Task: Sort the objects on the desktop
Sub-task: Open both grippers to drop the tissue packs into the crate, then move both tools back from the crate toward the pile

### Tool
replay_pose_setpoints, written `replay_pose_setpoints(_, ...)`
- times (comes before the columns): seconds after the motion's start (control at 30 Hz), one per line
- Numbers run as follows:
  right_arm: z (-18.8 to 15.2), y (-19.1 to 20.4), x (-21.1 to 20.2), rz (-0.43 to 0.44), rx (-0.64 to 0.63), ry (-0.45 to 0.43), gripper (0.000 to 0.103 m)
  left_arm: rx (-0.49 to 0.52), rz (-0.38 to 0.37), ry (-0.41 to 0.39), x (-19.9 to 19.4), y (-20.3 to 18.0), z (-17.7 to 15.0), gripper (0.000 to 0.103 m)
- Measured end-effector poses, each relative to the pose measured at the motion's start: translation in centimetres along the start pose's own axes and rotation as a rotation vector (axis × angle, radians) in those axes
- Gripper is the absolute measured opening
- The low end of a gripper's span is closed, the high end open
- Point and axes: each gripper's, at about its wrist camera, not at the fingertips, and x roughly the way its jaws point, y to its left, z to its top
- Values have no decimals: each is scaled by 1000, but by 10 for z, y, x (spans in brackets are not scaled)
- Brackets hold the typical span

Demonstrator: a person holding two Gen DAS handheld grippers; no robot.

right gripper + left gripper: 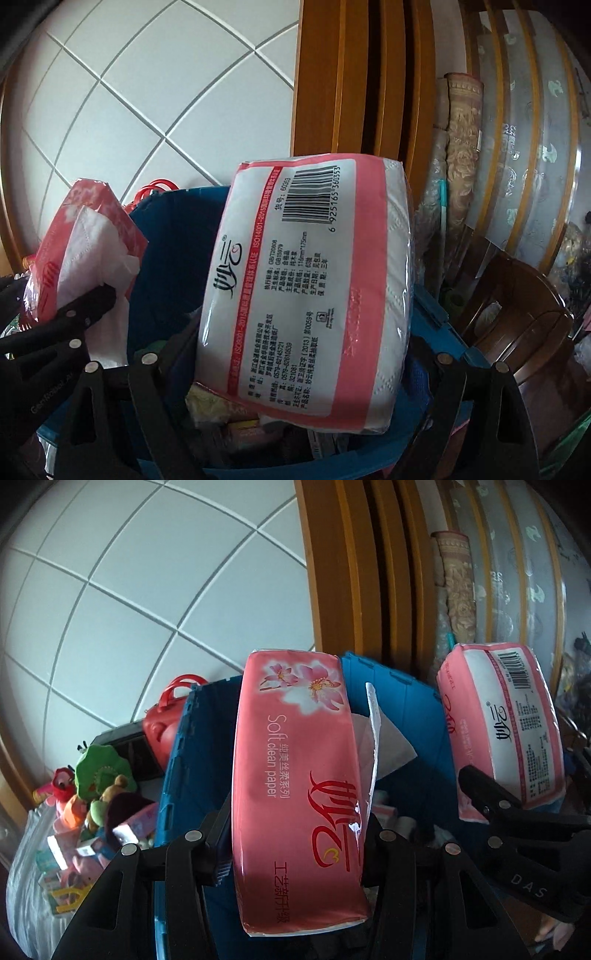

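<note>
Your left hand-held gripper (295, 853) was clamped on a pink plastic-wrapped tissue pack with flower print (299, 775), its torn top letting a white tissue sheet (388, 746) stick out. You held it lengthwise, tilted forward and down, above the open blue plastic crate (195, 746). Your right hand-held gripper (295, 365) was grasping a second pink-and-white tissue pack with a barcode label (306, 288), label side up, its jaws spread wide around the pack's sides, also over the blue crate's mouth. Both packs hung side by side, apart from each other, each gripper pointing downward at a slant.

Inside the crate, under the right pack, small packets and wrappers (236, 417) lay in a jumble. To the left of the crate, a red plastic case with loop handles (166, 720) leaned against it, and a heap of plush toys (96, 794) and small boxes covered the surface beside it. Behind stood a white tiled wall (147, 572), an orange-brown wooden frame (351, 572), a rolled patterned rug (461, 155), and, at right, a dark brown wooden piece of furniture (524, 332).
</note>
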Motion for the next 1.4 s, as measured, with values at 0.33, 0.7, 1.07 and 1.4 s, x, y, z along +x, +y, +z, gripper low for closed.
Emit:
replay_pose_setpoints(0.33,0,-14,15,-10,3,21,97,-4,-14,29,9,-19,2,70)
replay_pose_setpoints(0.7,-5,-23,12,-38,21,31,103,1,23,-22,-7,-17,-4,81)
replay_pose_setpoints(1.07,-8,-10,-10,-15,38,24,103,-47,54,-67,-48,20,-19,82)
replay_pose_setpoints(1.4,-2,56,-37,125,23,-45,103,-185,221,-65,-85,114,-62,83)
